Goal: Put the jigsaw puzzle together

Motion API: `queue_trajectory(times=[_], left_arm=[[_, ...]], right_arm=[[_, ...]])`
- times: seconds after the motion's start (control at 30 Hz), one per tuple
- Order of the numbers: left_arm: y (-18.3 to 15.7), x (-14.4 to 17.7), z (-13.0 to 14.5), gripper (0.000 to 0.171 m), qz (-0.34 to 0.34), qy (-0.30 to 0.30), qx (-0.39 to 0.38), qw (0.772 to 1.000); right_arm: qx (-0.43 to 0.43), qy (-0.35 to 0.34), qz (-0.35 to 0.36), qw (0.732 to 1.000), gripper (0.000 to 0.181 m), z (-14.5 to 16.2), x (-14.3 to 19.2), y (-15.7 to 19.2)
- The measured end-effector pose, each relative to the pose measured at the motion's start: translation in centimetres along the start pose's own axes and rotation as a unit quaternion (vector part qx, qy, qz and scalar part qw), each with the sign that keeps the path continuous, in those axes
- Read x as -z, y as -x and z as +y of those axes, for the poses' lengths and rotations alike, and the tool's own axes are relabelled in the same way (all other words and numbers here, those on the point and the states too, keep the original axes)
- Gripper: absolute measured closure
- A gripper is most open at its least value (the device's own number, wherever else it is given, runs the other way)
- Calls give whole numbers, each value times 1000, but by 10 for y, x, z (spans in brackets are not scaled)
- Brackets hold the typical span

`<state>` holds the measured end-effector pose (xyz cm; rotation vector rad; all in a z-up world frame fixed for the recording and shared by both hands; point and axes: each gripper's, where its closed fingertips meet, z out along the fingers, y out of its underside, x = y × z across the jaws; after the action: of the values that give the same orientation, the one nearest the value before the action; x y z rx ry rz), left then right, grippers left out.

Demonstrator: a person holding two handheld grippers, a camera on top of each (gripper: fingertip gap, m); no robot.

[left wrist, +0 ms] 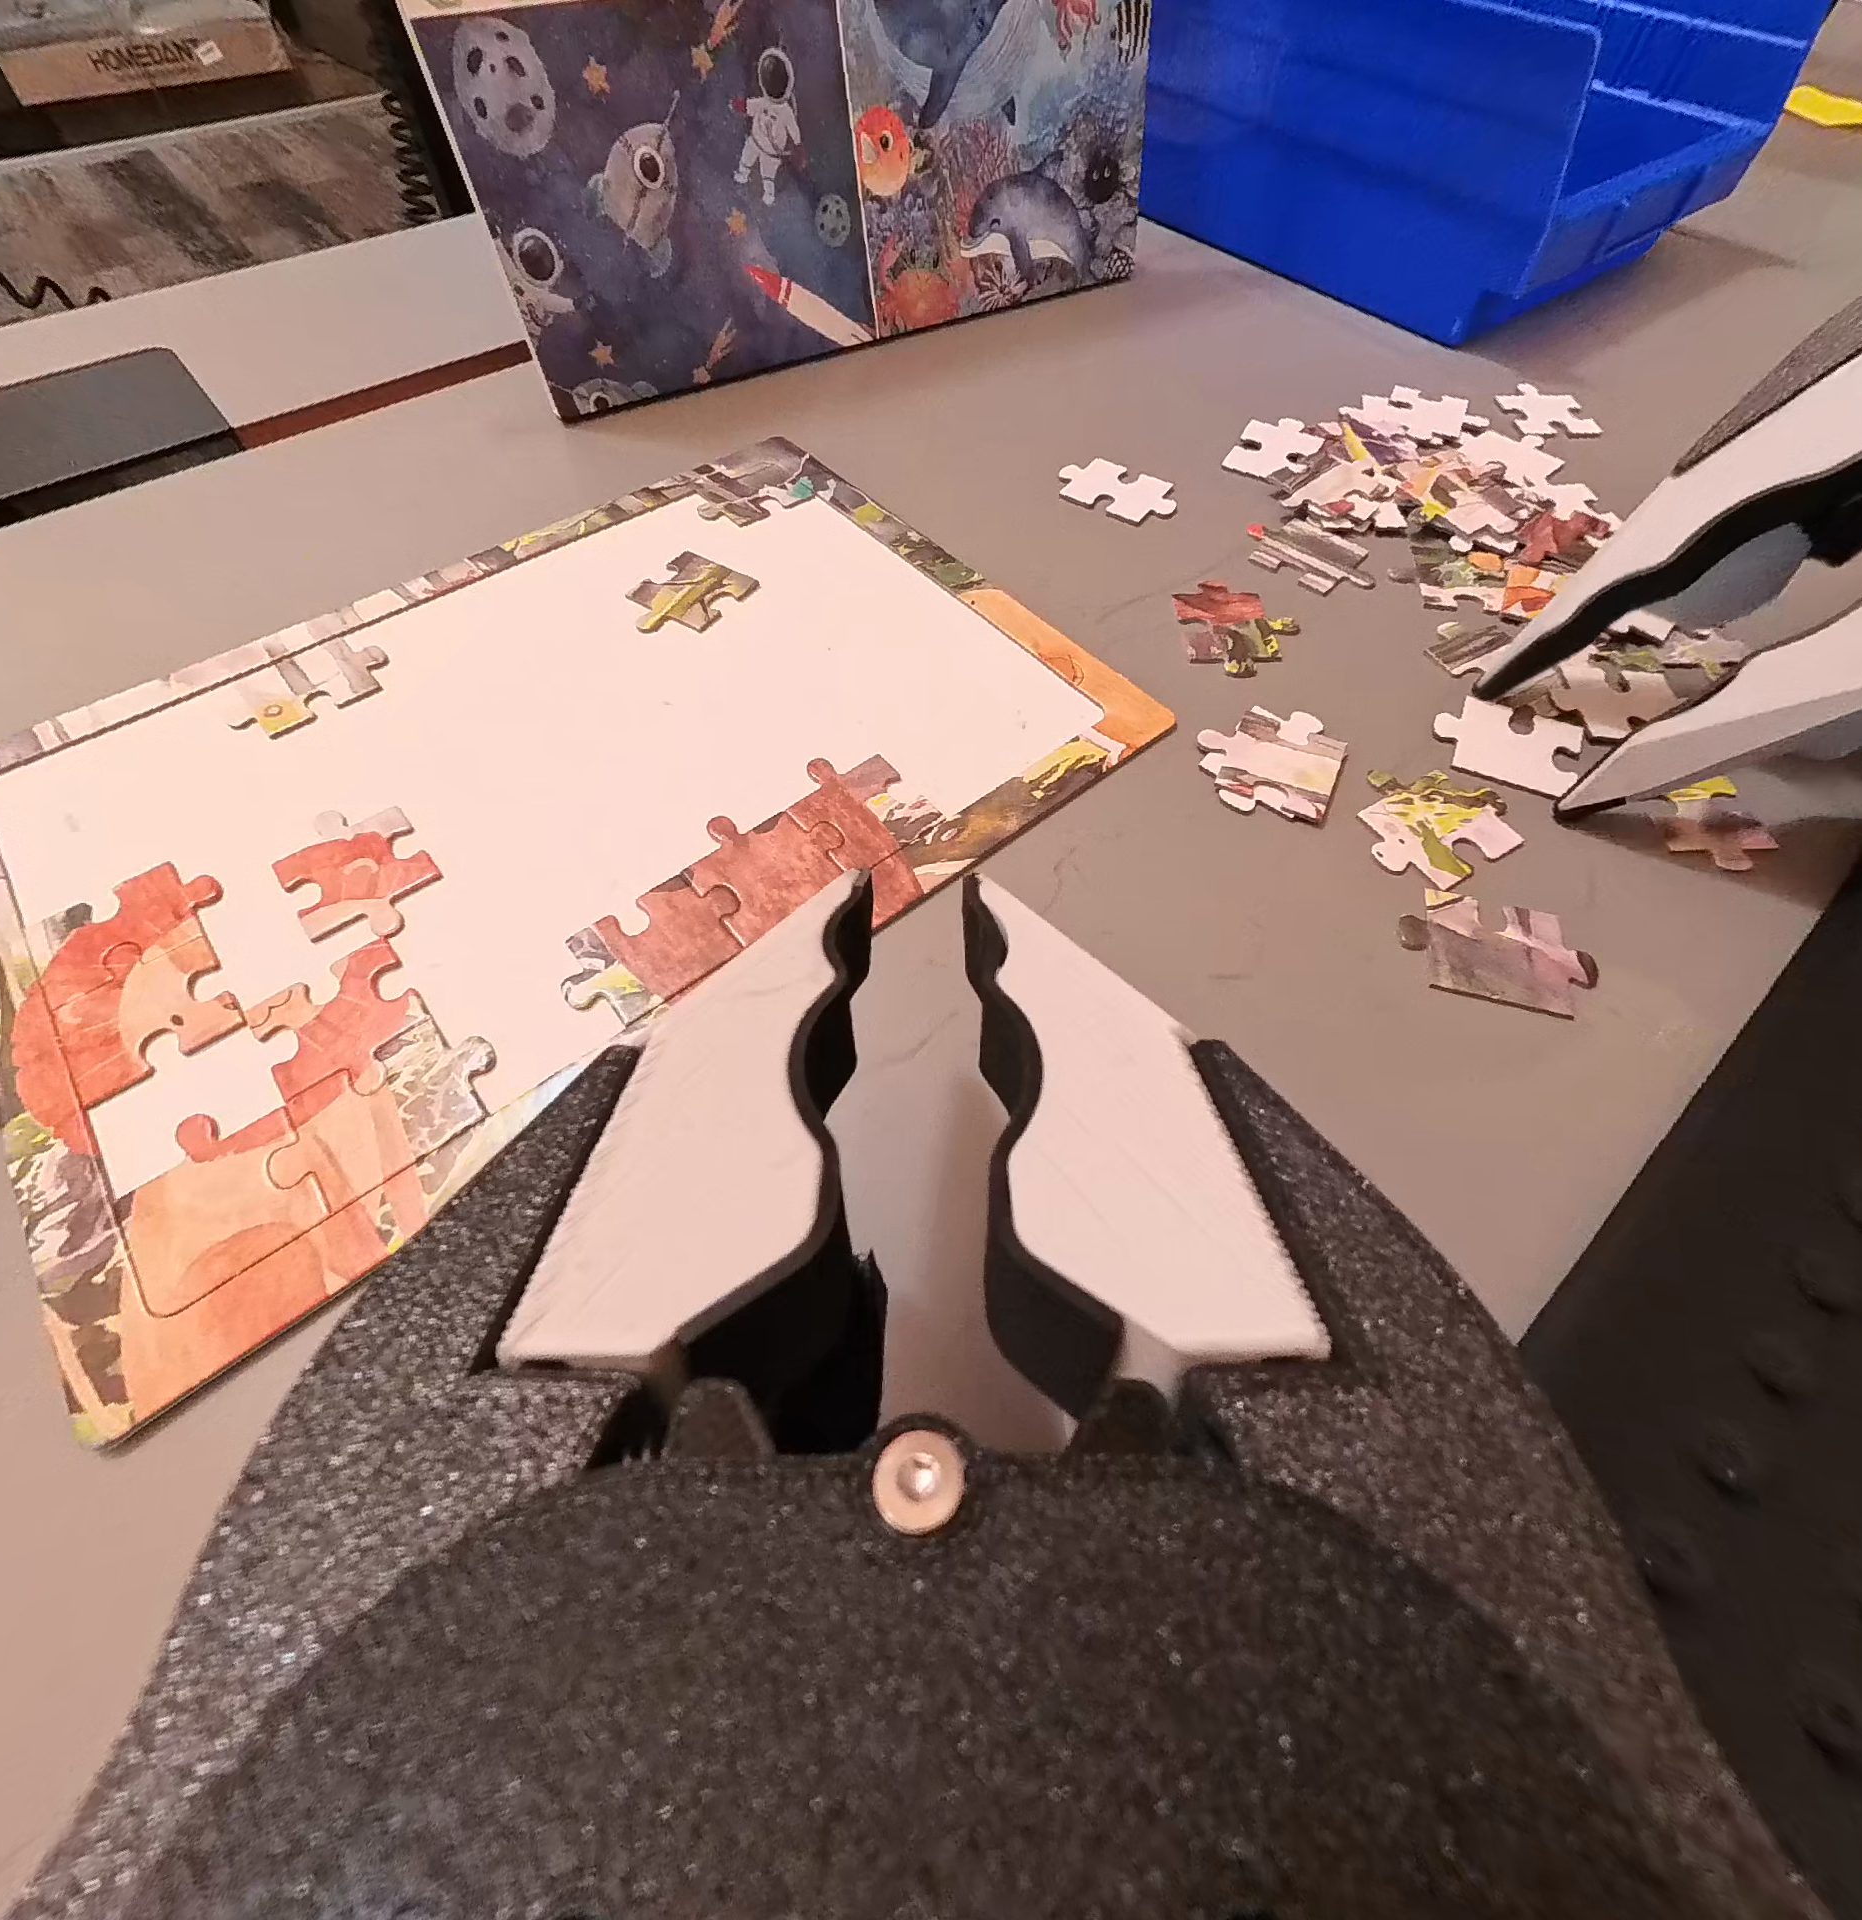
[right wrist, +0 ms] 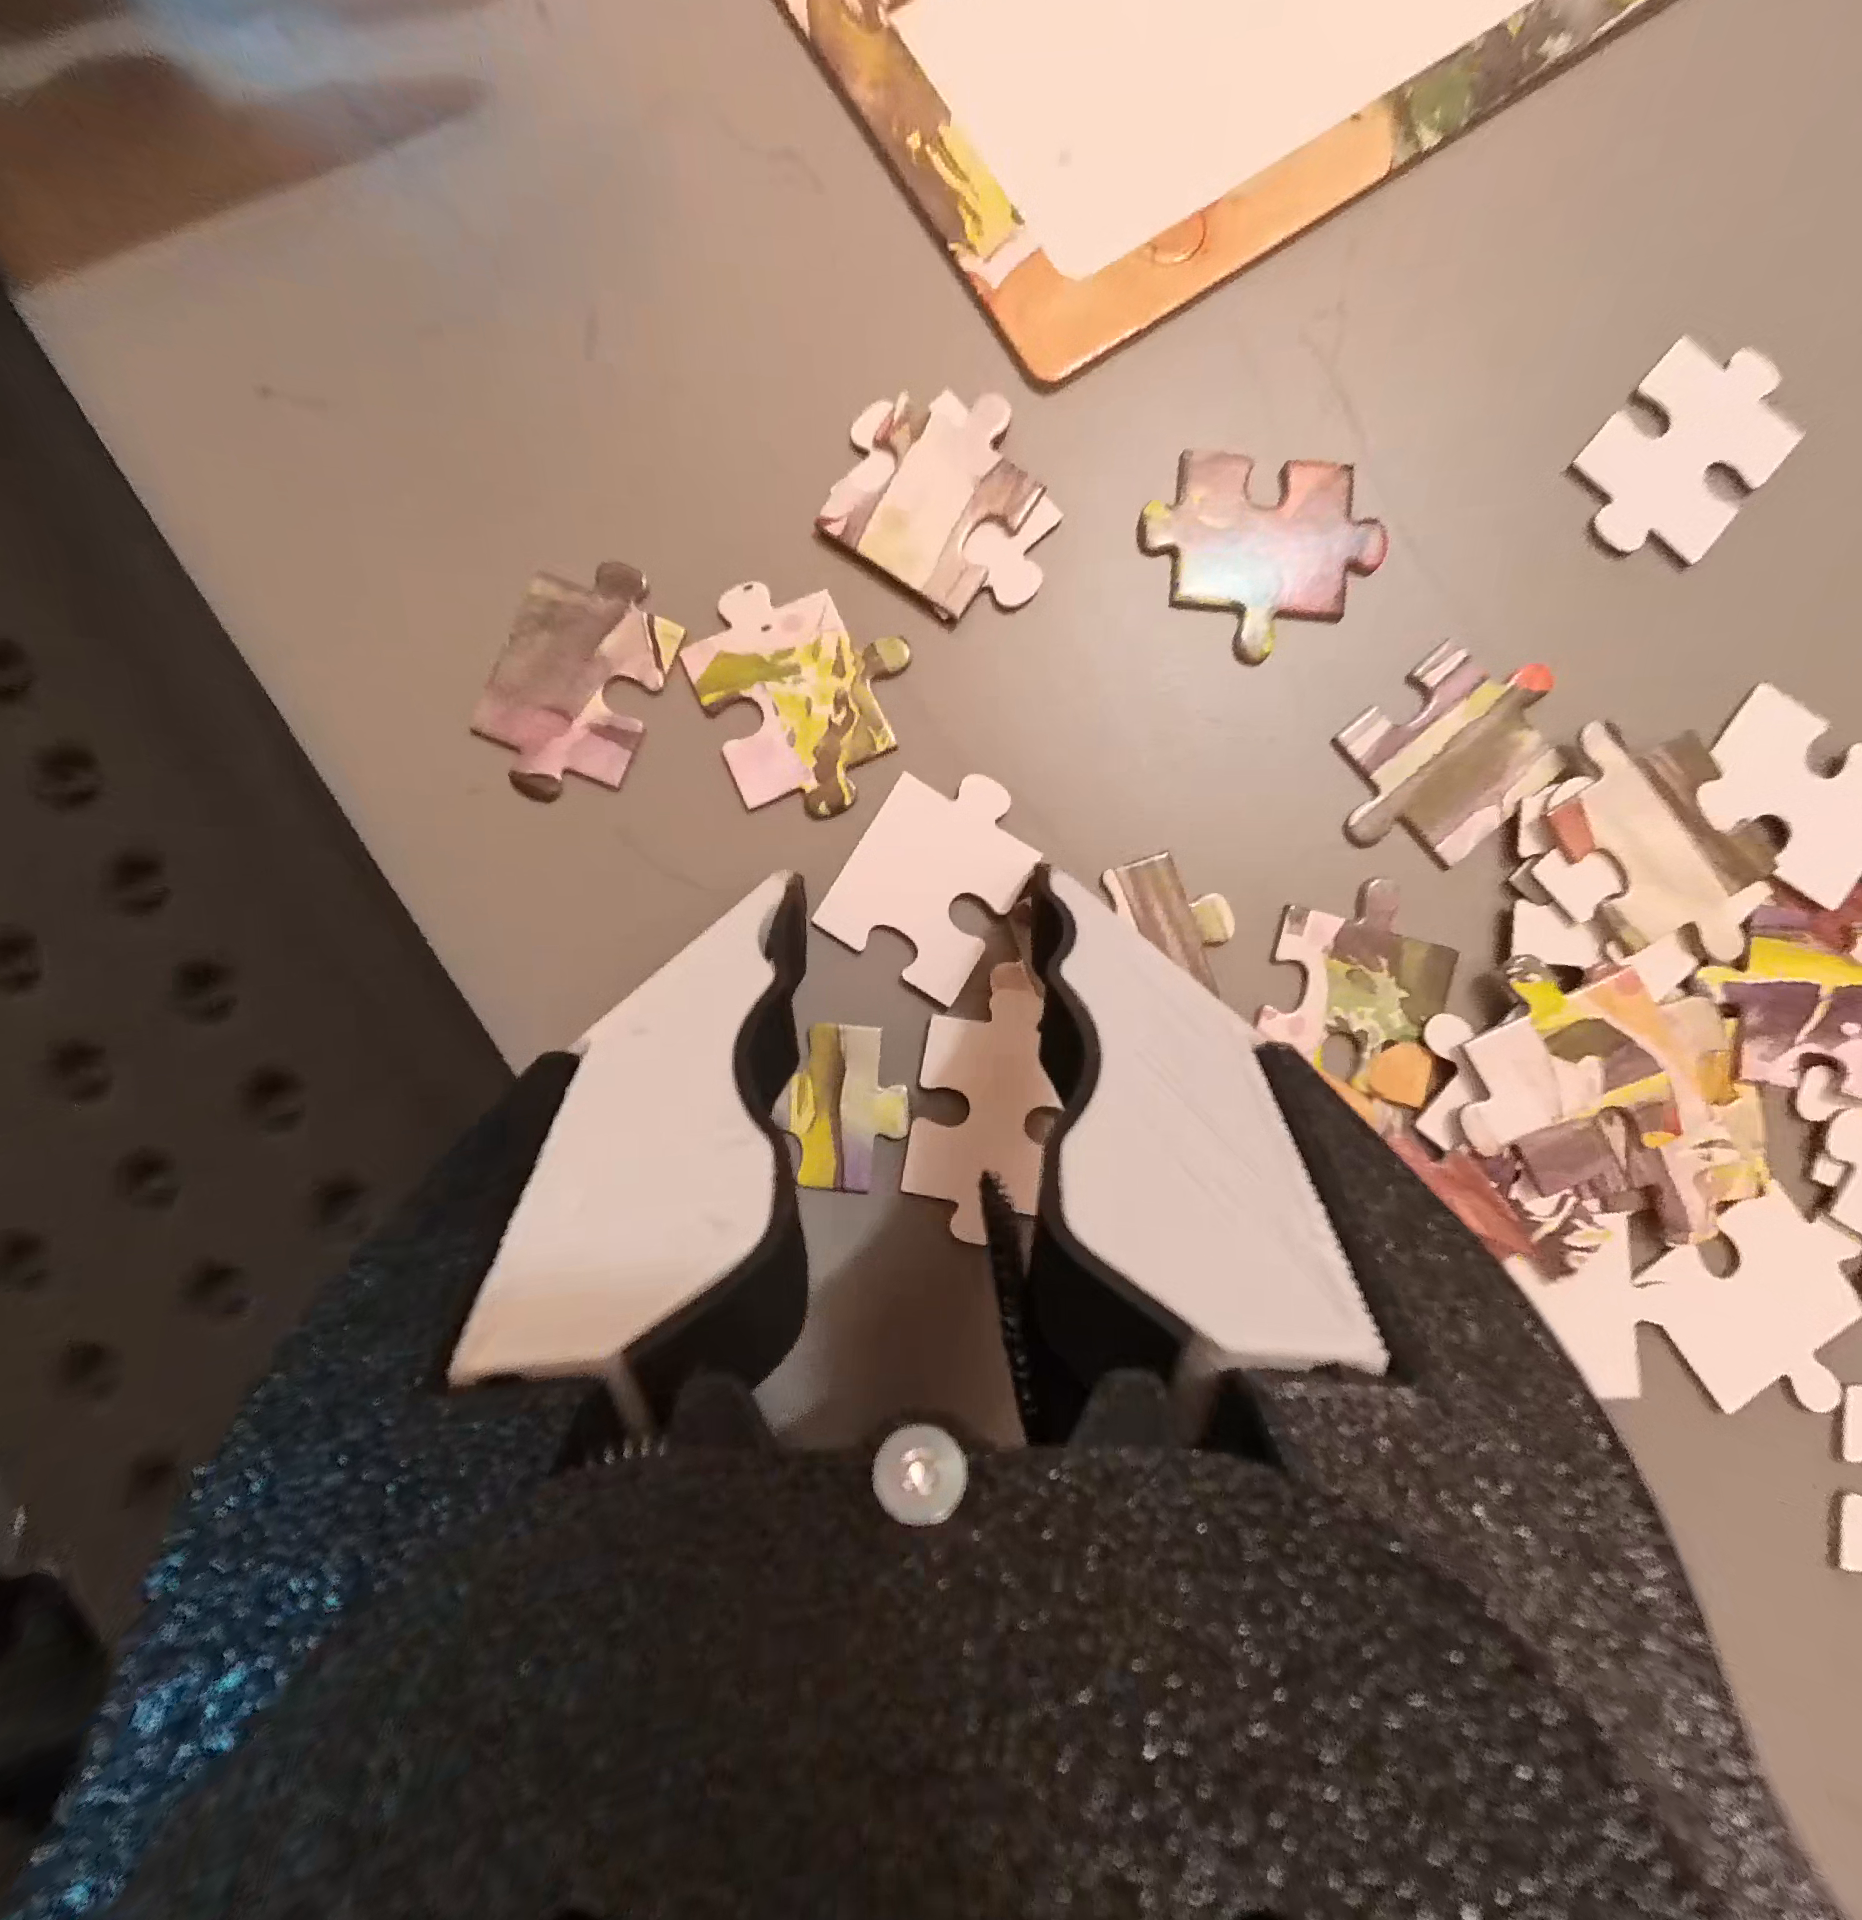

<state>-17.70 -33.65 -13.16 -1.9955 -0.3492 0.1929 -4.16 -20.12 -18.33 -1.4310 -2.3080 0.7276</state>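
Note:
The puzzle board [left wrist: 594, 748] lies on the grey table, with an orange lion partly assembled at its near left and a brown strip of pieces [left wrist: 761, 904] at its near edge. Its corner shows in the right wrist view [right wrist: 1114, 312]. My left gripper [left wrist: 916, 894] is slightly open and empty, at the board's near right edge. Loose pieces lie in a pile [left wrist: 1426, 488] [right wrist: 1633, 1039] to the right. My right gripper [right wrist: 919, 883] [left wrist: 1527, 750] is open, low over the table, its tips on either side of a face-down white piece [right wrist: 927, 873].
A picture-covered puzzle box [left wrist: 781, 187] stands behind the board, with a blue bin [left wrist: 1426, 156] to its right. A black perforated mat [right wrist: 127, 831] [left wrist: 1737, 1247] borders the table's near right edge. Single pieces [right wrist: 1259, 540] lie between the board and the pile. The tips of one gripper are about 20 cm away from the tips of the other.

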Motion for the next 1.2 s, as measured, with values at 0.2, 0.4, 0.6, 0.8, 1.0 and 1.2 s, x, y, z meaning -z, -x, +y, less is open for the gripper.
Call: queue_trajectory(times=[0.2, 0.4, 0.6, 0.8, 1.0, 1.2], left_arm=[[0, 0, 0, 155, -1, -2, -1, 1000], [1, 2, -2, 155, -4, -7, -3, 1000], [-5, 3, -7, 155, 6, -20, -13, 1000], [-7, 4, -8, 155, 10, -24, -12, 1000], [-5, 4, -7, 155, 9, -22, -4, 1000], [-6, 2, -3, 155, 8, -12, -11, 1000]], right_arm=[[-3, 0, -4, 1000, 144, 0, 0, 0], [-38, -88, -53, 994, 145, -20, 13, 3], [-152, -340, -247, 895, 177, -90, 86, 17], [-190, -412, -281, 846, 177, -105, 111, 7], [-146, -294, -233, 915, 167, -81, 89, 25], [-87, -115, -156, 977, 148, -26, 51, 35]])
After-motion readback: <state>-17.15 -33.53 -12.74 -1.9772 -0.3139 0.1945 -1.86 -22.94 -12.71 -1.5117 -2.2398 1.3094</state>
